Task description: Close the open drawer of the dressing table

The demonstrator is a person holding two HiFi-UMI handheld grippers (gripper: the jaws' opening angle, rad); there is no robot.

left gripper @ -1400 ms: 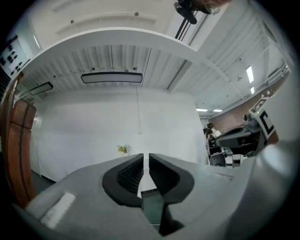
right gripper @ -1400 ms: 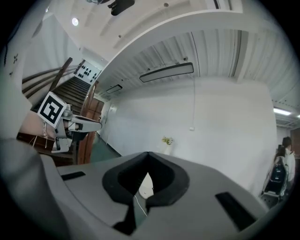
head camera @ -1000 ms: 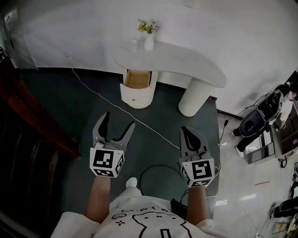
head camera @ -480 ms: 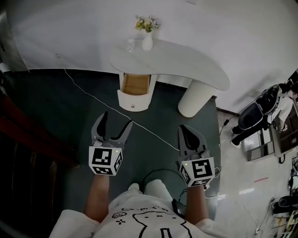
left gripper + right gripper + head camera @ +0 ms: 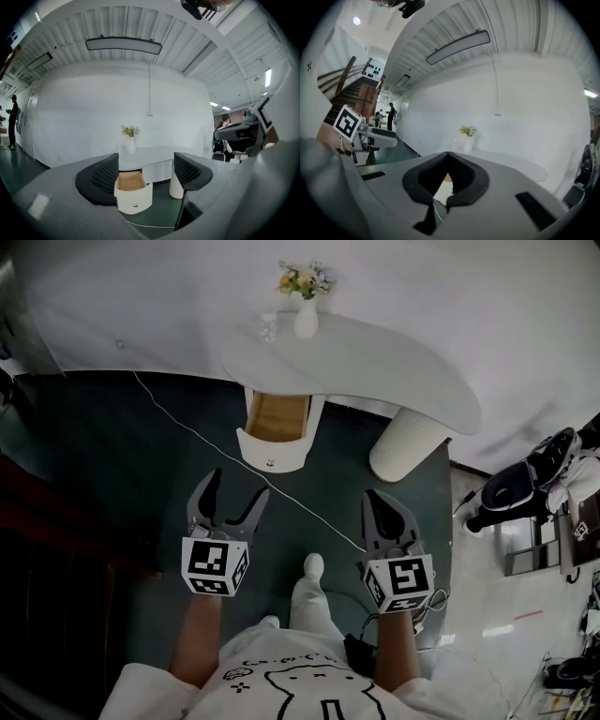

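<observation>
I hold my left gripper (image 5: 239, 484) spread and empty, my right gripper (image 5: 379, 501) pinched together (tips touching). The open drawer (image 5: 277, 418) sits well off at twelve o'clock.

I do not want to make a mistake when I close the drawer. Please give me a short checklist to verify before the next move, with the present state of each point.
1. Drawer stands pulled out of the dressing table: ok.
2. Nothing sticks up out of the drawer: ok.
3. Left gripper jaws apart, empty: ok.
4. Right gripper jaws together, empty: ok.
5. A gripper touches the drawer front: not ok, both are well short of it.
6. Floor ahead is free: not ok, a white cable crosses it.
</observation>
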